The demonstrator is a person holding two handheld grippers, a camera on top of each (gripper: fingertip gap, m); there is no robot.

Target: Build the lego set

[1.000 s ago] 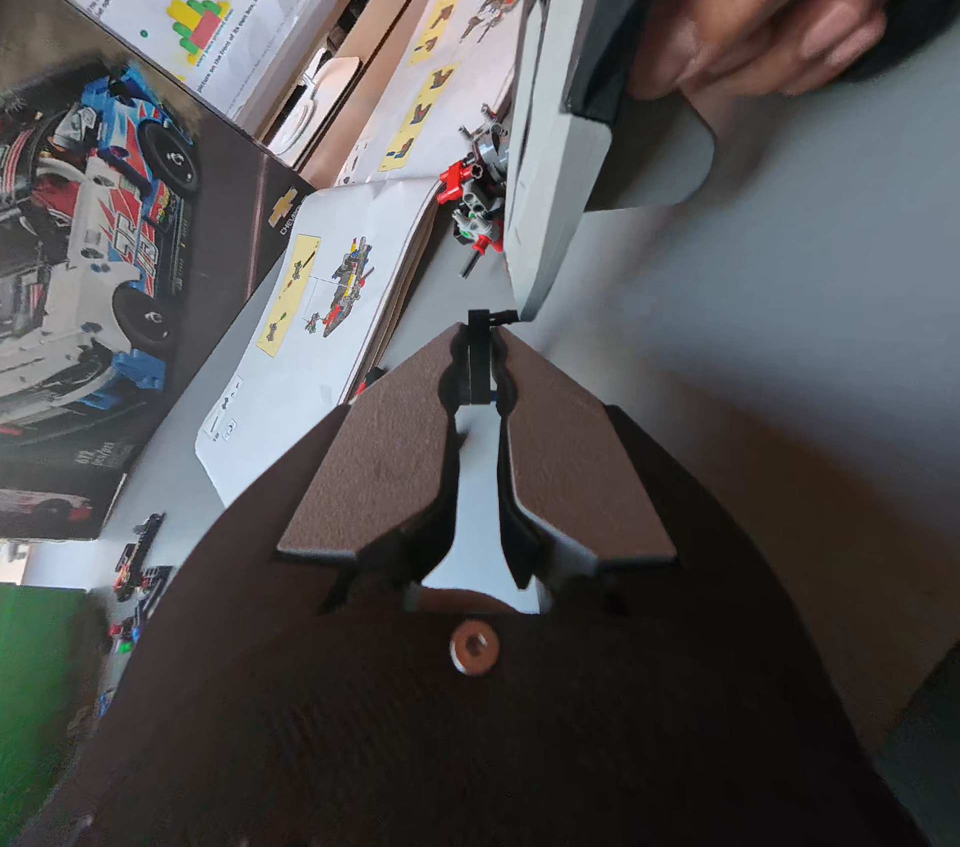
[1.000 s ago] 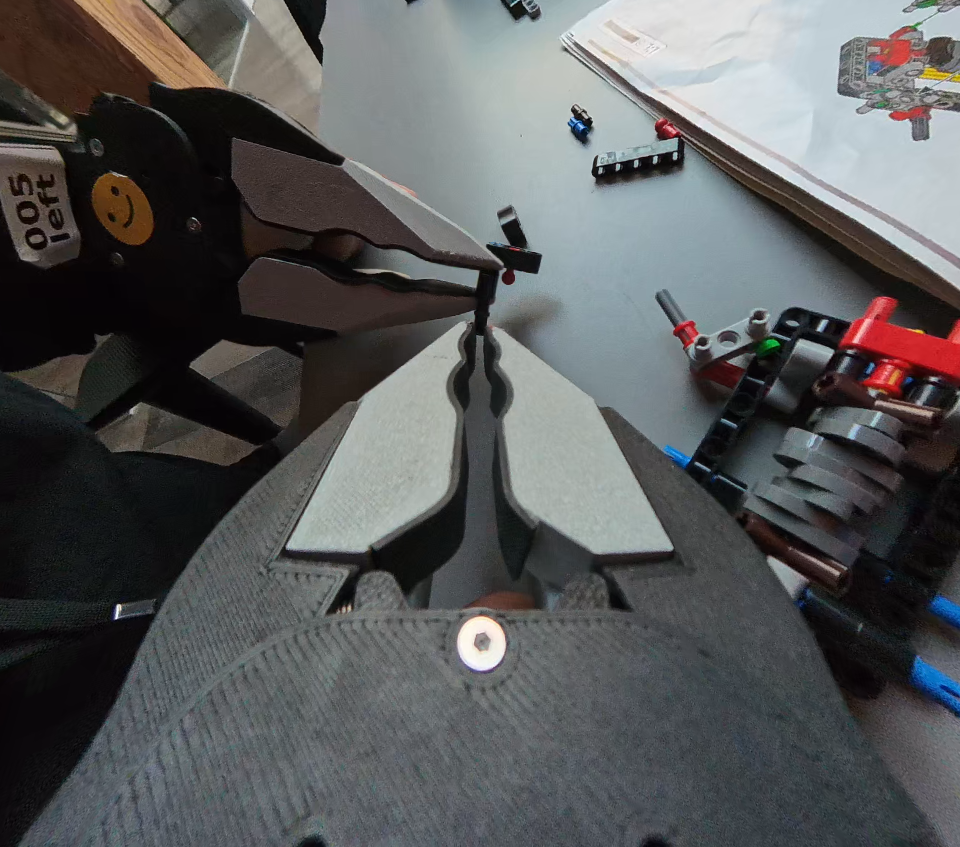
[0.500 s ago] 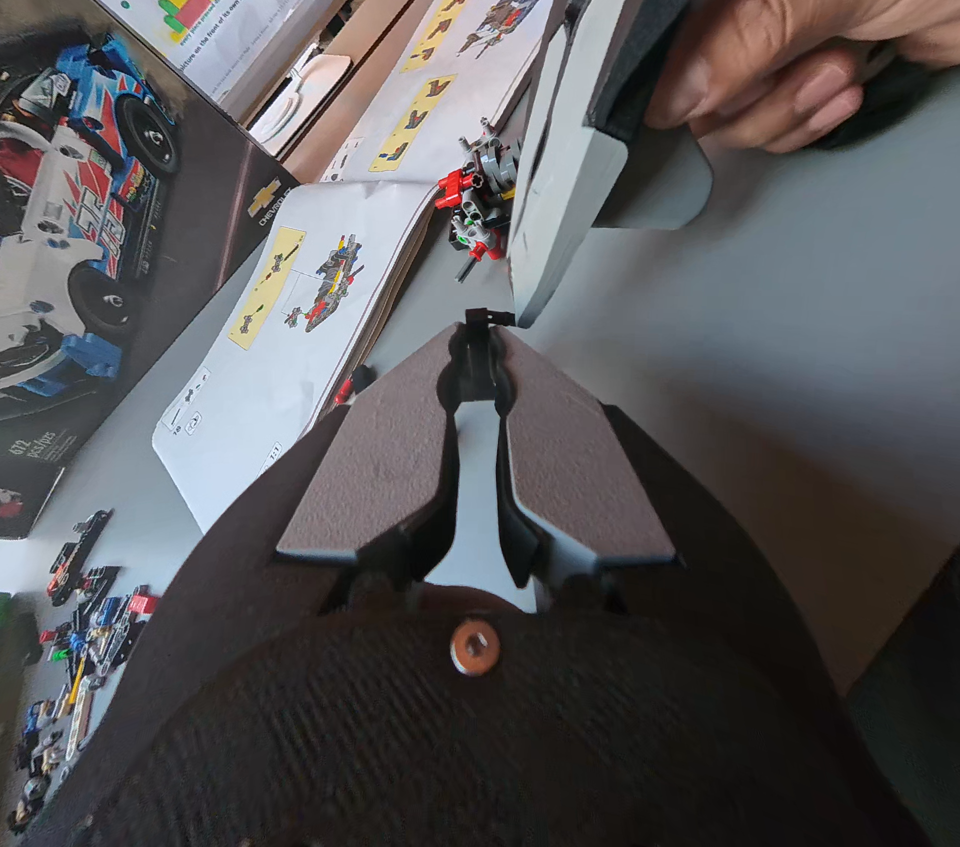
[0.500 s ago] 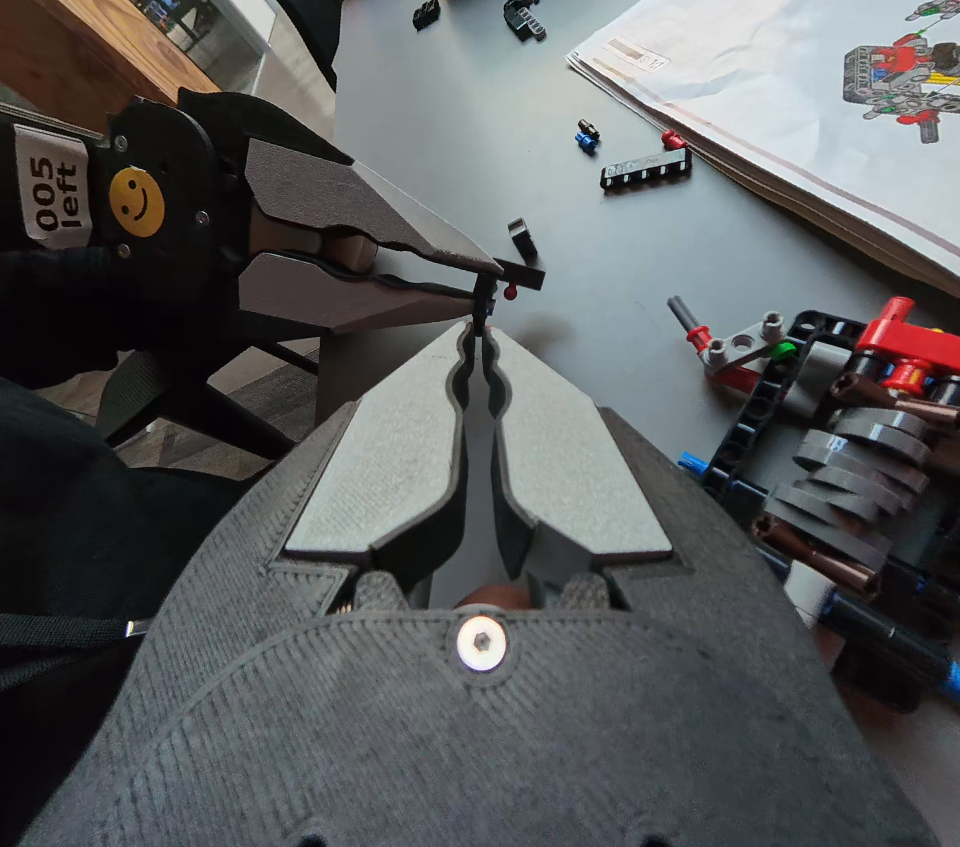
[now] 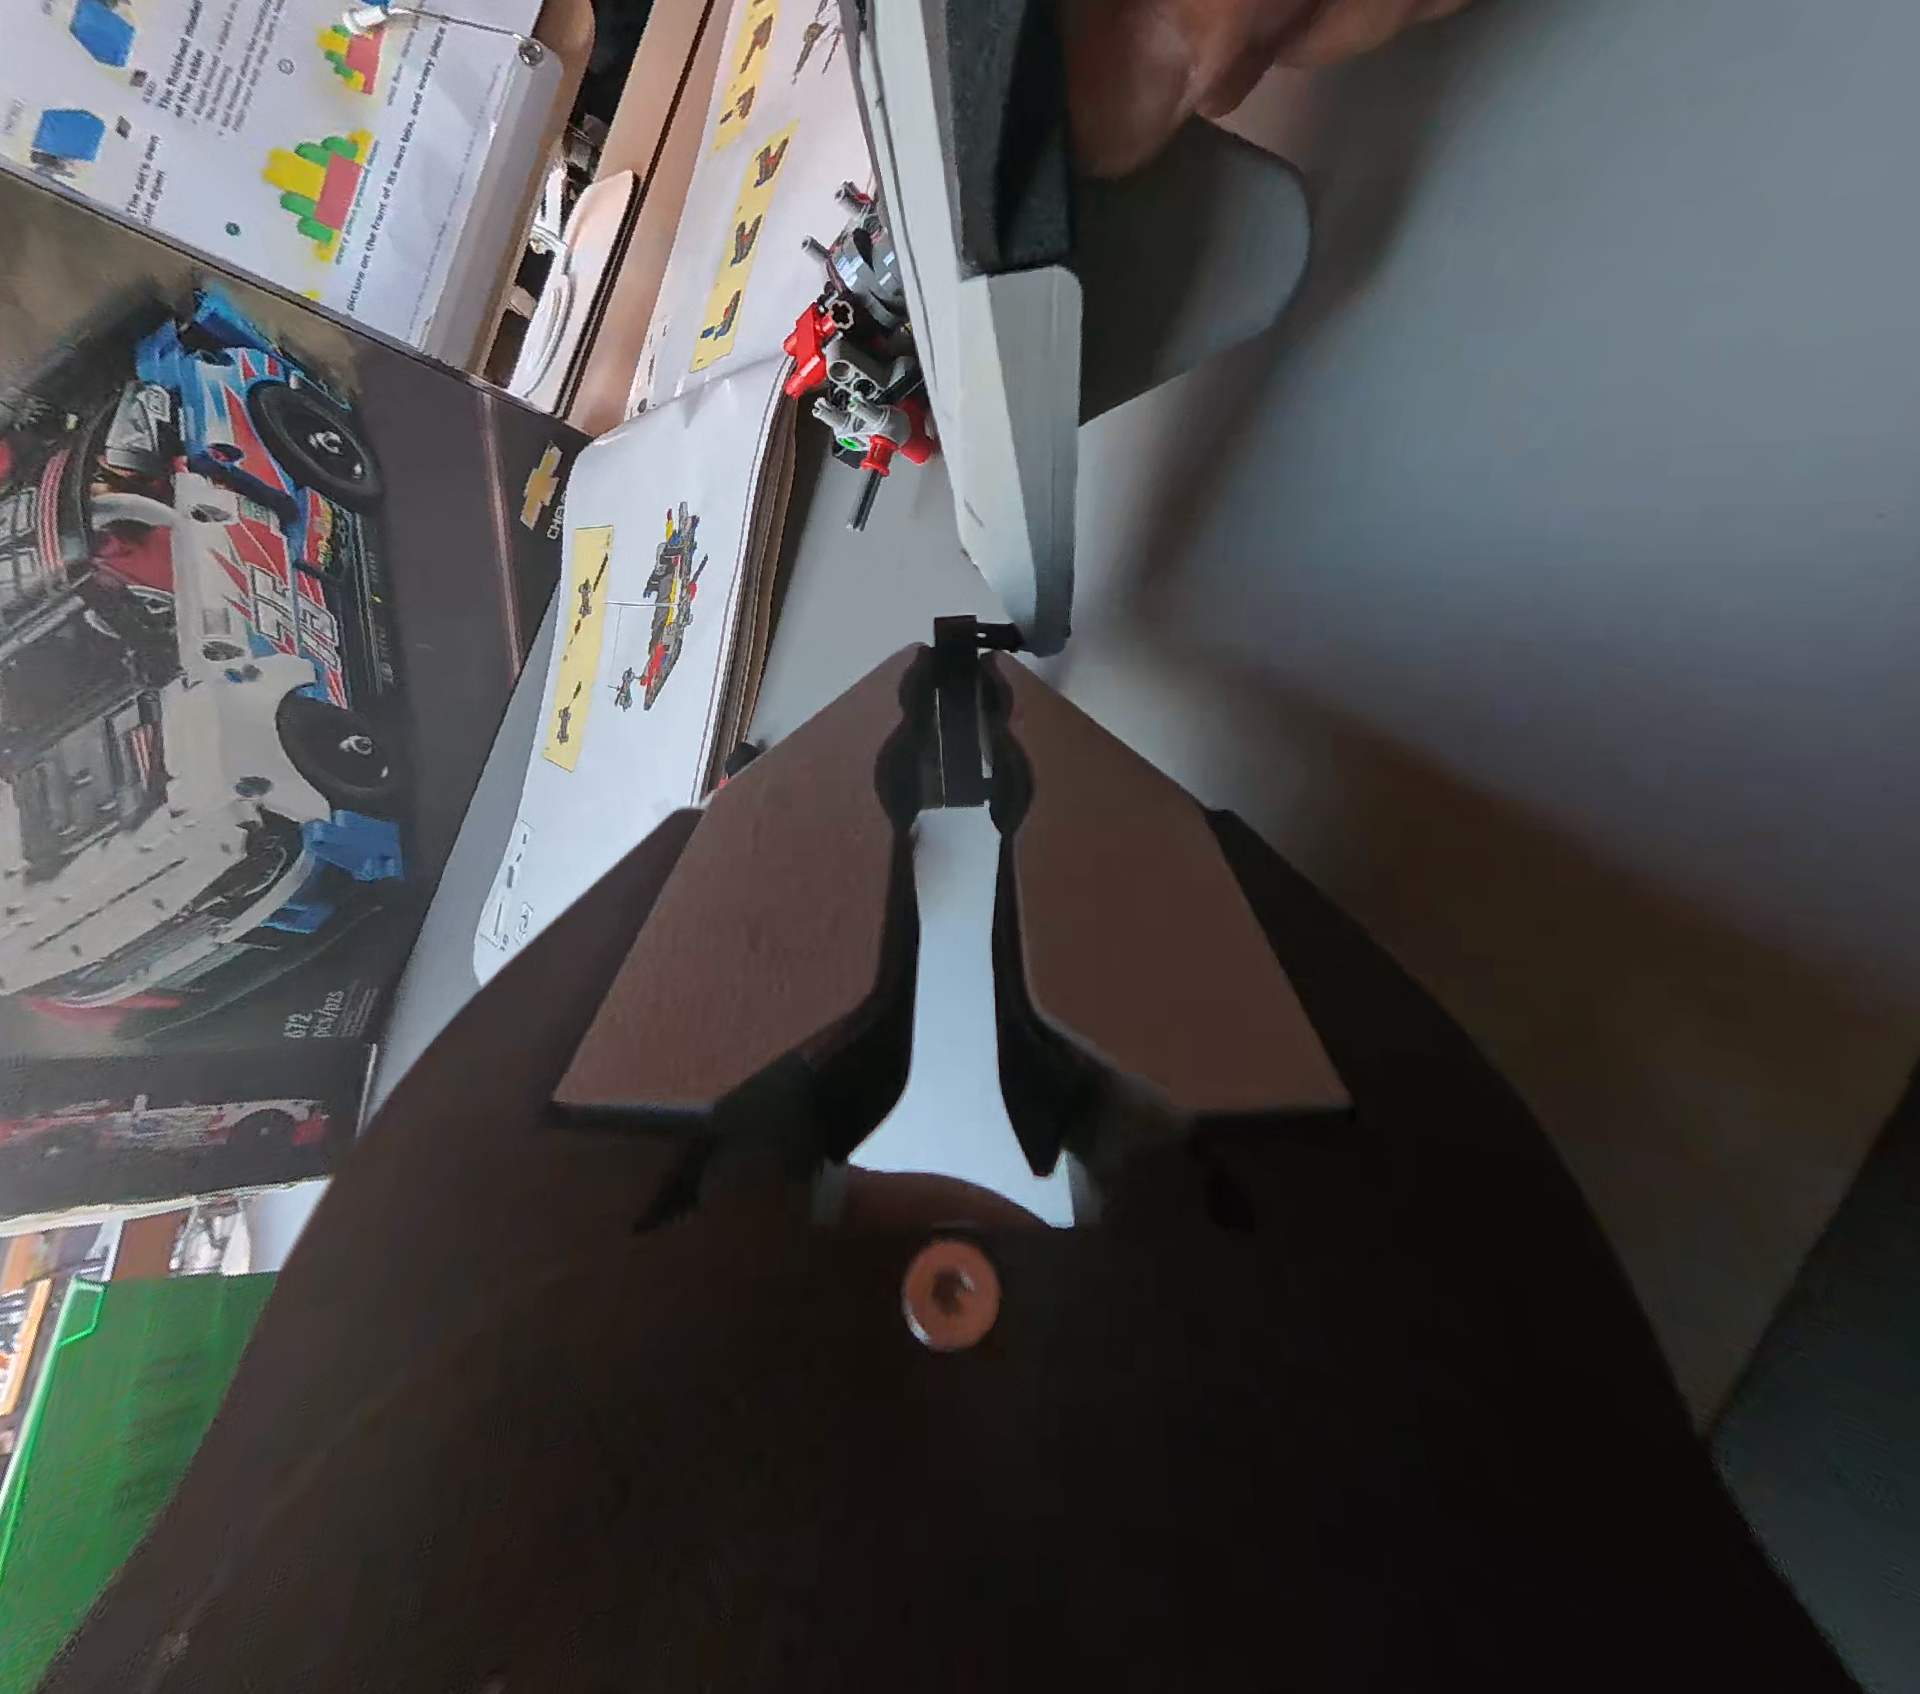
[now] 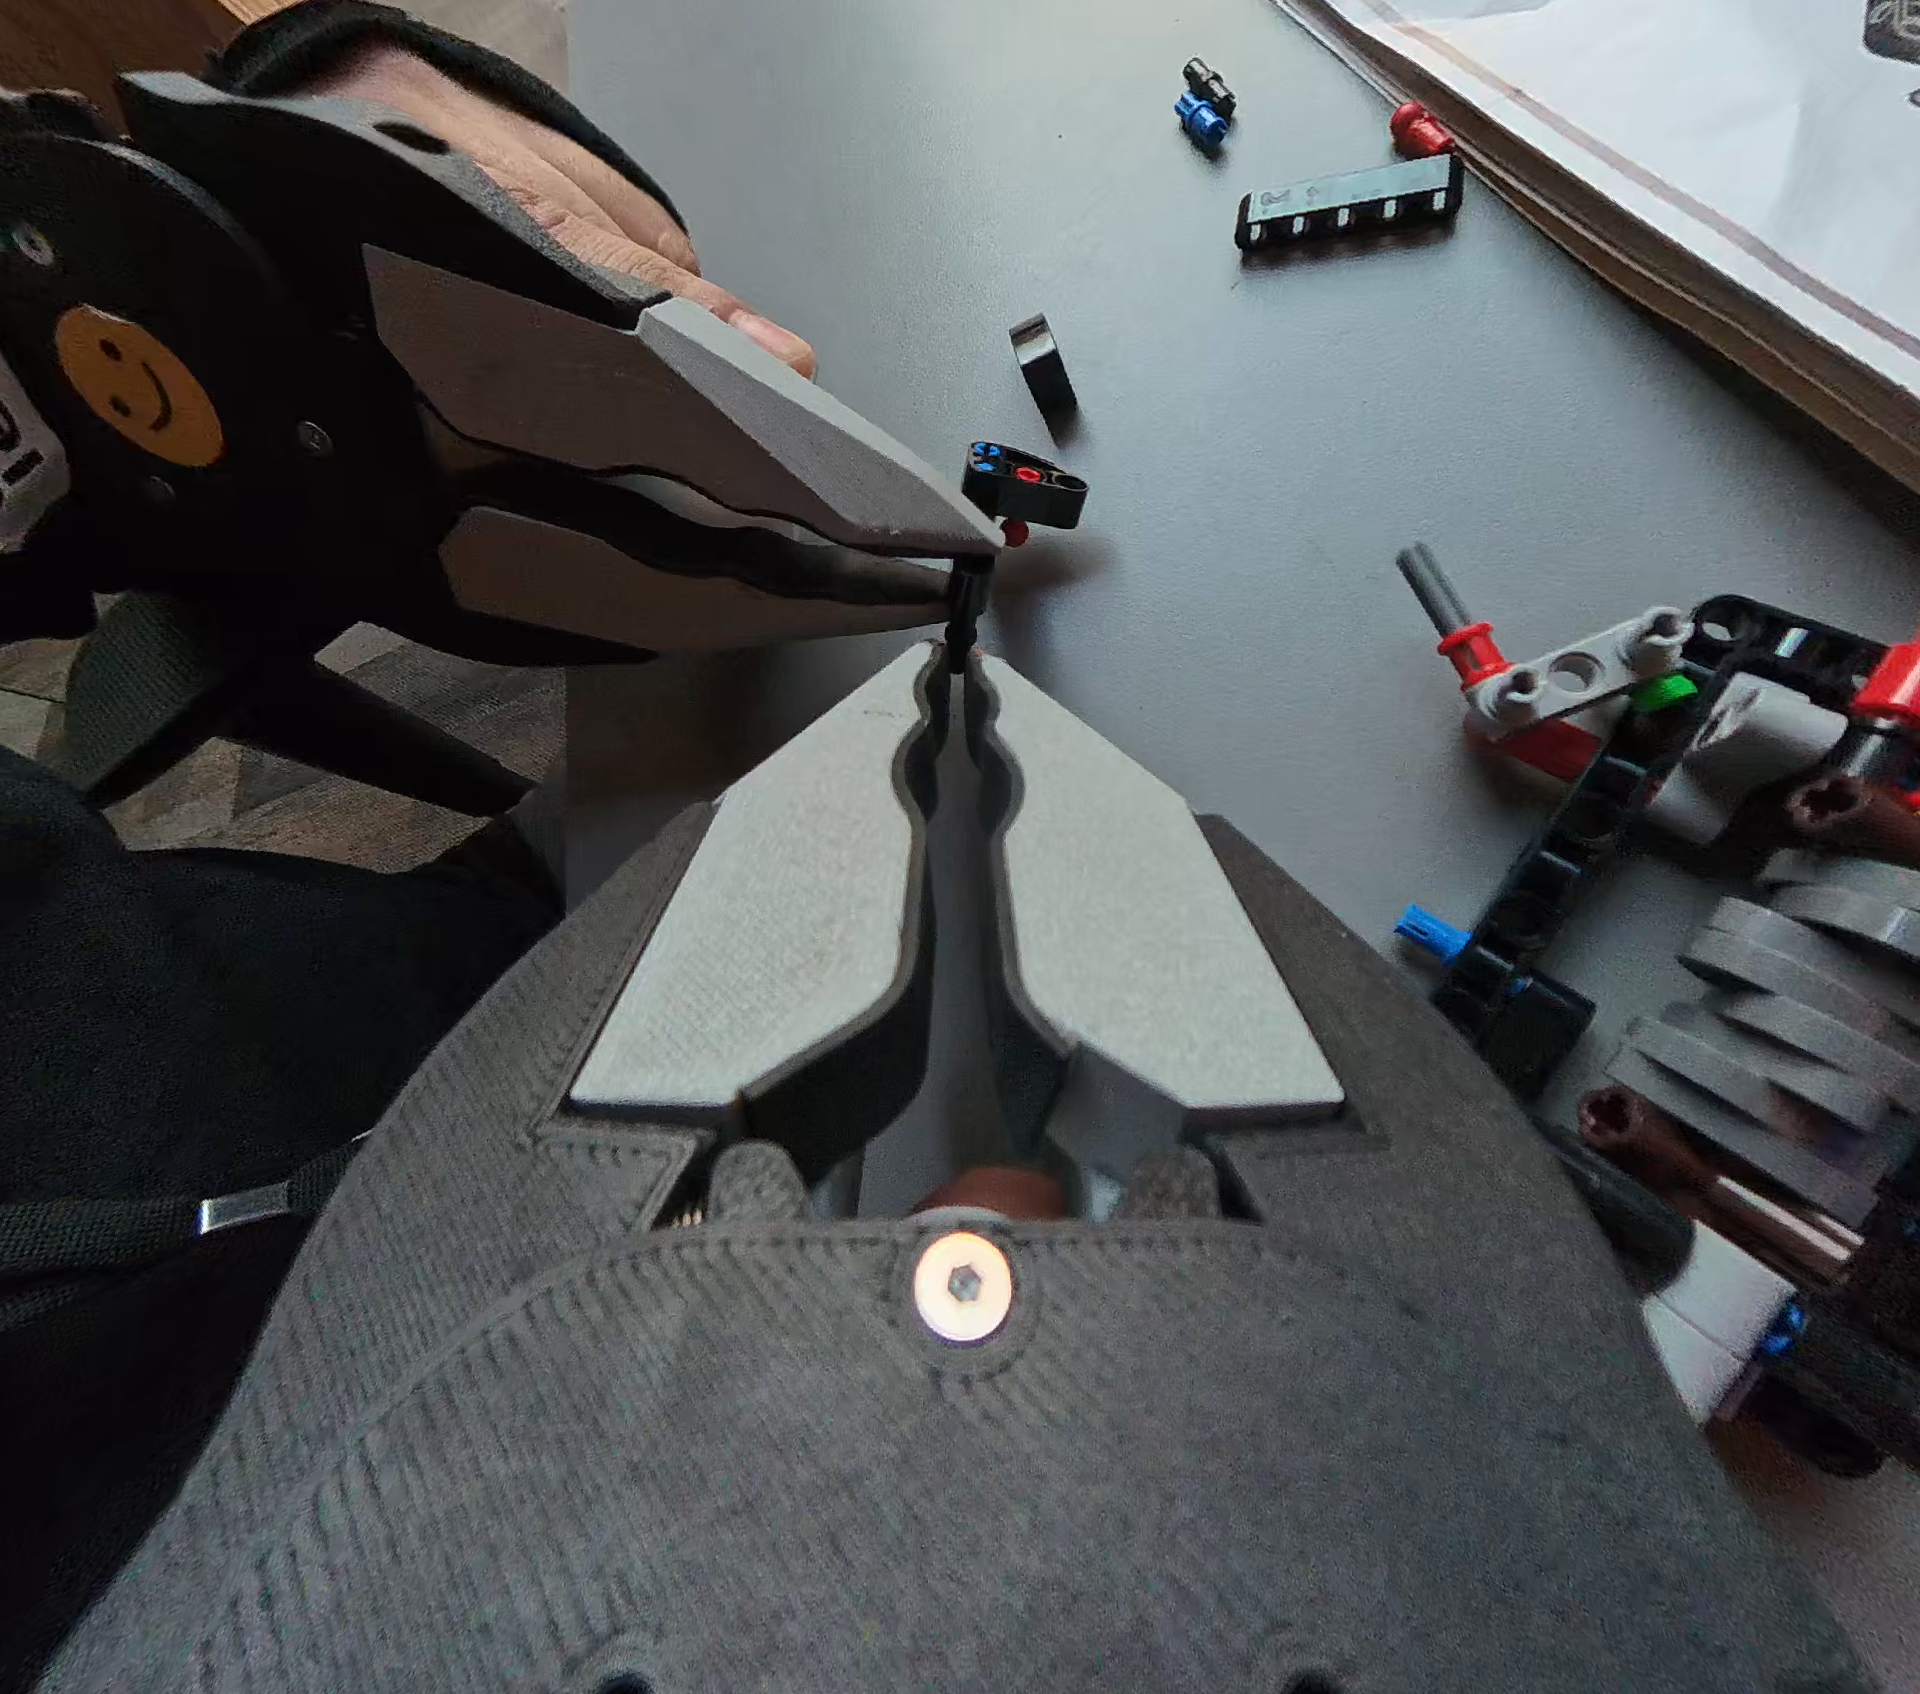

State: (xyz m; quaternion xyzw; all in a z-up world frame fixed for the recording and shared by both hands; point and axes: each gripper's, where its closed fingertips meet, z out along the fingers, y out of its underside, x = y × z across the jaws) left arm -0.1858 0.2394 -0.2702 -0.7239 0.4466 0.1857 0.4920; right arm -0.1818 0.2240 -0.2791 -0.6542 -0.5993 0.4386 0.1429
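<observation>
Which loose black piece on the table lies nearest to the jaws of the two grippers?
The small black block, alone just beyond the left gripper. The long black beam and the black-and-blue pins lie farther, toward the booklet.

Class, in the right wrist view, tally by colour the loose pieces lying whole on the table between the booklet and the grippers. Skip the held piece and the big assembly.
Black: 3 (black beam, black block, black pin)
Blue: 1 (blue pin)
Red: 1 (red pin)
Total: 5
</observation>
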